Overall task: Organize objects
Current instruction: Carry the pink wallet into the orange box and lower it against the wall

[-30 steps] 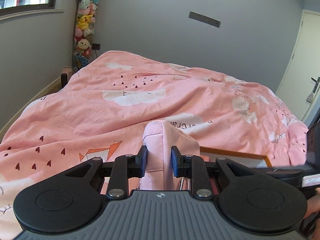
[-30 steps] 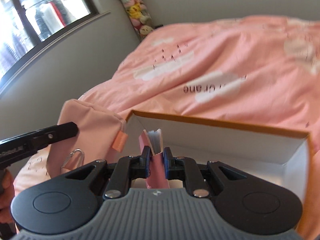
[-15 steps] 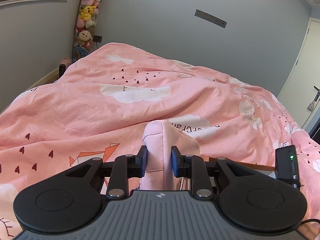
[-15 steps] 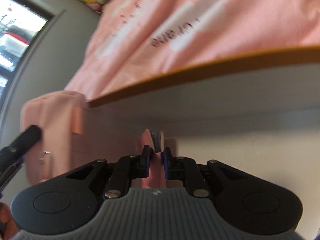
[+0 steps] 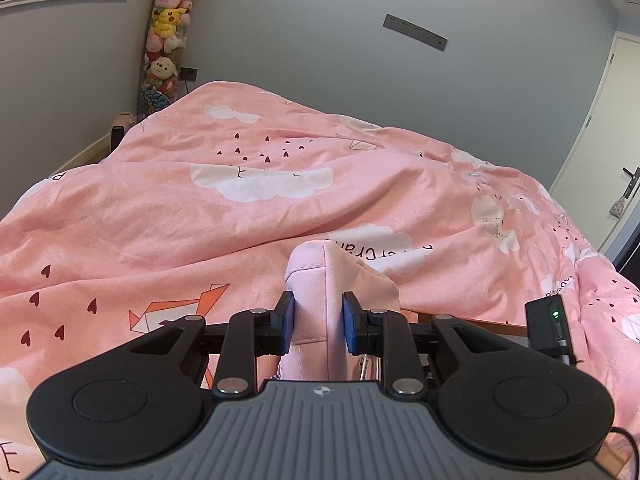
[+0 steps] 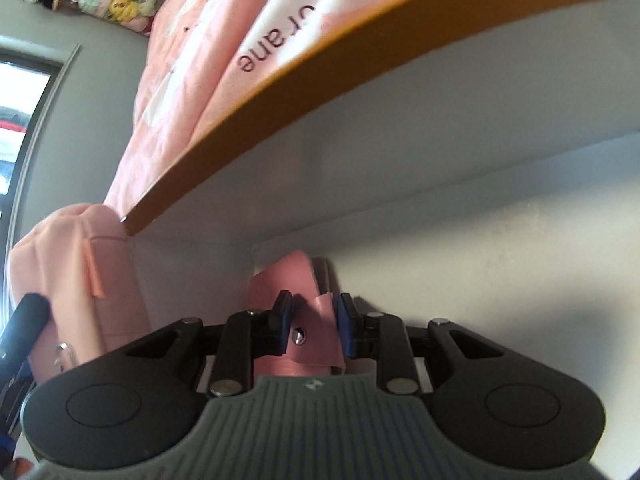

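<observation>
- Since a second ago: right gripper (image 6: 311, 325) sunk deep into the box (image 6: 400, 88), rolled; wall and orange rim now fill the view.
- Right jaws opening, pink notebook (image 6: 298, 300) between them, lying on the box floor by the corner.
- Left gripper (image 5: 318, 320) hardly shifted, jaws clamped on a pink fabric bag (image 5: 320, 276), held upright above the bed (image 5: 240, 216).
- Bag just outside the box's left wall.
- Plush toys (image 5: 166, 40) stacked in the far corner.

A soft, matt pink cloth is shown on the duvet (image 5: 280, 216) and the bag (image 5: 316, 280). At twelve o'clock, the box (image 6: 440, 216) is seen as smooth matt card.
</observation>
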The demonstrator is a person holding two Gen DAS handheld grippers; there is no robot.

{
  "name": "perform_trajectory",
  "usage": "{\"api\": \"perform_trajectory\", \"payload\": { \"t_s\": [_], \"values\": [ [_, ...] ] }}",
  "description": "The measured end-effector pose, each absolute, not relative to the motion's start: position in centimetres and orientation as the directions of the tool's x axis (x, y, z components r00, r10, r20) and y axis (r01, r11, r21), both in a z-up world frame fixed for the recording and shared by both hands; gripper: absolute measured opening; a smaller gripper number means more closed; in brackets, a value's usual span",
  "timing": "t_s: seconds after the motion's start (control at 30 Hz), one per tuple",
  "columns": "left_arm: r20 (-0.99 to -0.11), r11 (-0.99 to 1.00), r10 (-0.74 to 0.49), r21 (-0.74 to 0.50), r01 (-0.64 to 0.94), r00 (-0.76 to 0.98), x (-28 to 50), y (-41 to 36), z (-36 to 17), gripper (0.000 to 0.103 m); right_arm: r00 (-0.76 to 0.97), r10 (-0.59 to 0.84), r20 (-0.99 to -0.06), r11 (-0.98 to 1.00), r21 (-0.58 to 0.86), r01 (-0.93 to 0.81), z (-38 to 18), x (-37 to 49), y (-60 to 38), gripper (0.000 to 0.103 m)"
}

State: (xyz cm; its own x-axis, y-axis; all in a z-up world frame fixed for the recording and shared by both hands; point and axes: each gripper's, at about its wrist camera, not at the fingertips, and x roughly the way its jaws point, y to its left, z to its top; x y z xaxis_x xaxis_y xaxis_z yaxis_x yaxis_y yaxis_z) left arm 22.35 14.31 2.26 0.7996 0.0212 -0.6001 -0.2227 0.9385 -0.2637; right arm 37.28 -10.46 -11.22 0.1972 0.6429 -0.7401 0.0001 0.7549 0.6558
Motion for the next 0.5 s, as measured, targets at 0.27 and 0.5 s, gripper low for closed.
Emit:
{"api": "perform_trajectory", "payload": {
  "t_s": [0.27,0.5],
  "values": [
    [-0.605,0.937,0.010,-0.273,-0.219,0.796,22.7,14.1,1.9,0.028,0.118,0.604,-0.788,0.796,0.590,-0.135,-9.7,35.9,-9.8,0.031],
    [-0.616,0.944,0.008,-0.256,-0.210,0.788,22.8,13.8,2.0,0.028,0.086,0.623,-0.778,0.781,0.612,-0.124,-11.1,35.7,-7.9,0.017]
  ]
}}
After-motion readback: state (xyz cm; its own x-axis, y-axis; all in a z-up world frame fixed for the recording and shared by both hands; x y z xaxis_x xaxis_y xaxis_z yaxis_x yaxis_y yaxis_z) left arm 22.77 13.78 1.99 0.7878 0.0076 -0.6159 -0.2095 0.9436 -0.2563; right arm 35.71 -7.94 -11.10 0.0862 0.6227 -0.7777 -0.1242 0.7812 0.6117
